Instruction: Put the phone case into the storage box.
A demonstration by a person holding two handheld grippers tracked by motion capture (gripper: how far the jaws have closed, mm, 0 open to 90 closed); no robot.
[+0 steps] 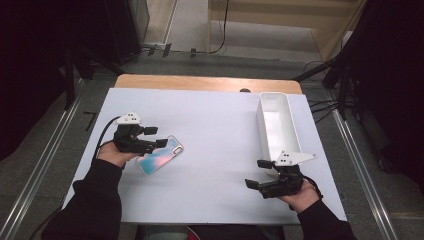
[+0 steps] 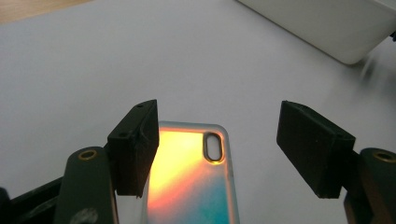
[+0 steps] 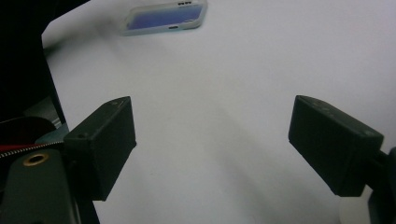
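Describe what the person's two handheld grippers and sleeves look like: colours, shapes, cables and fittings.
The left gripper and the right gripper are black, and each carries a pale grey three-cornered plate on top. A black cable trails from the left one. Their fingers are blocky black pads on dark arms with brass-coloured eyelets. The person wears black long sleeves.

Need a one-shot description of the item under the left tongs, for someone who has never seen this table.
On the white table top, look to the left half, opposite the tall white bin on the right. Lying flat there, between the open left tongs, is a phone case. It is the one coloured thing: an iridescent orange-to-teal back with an oval camera cutout.
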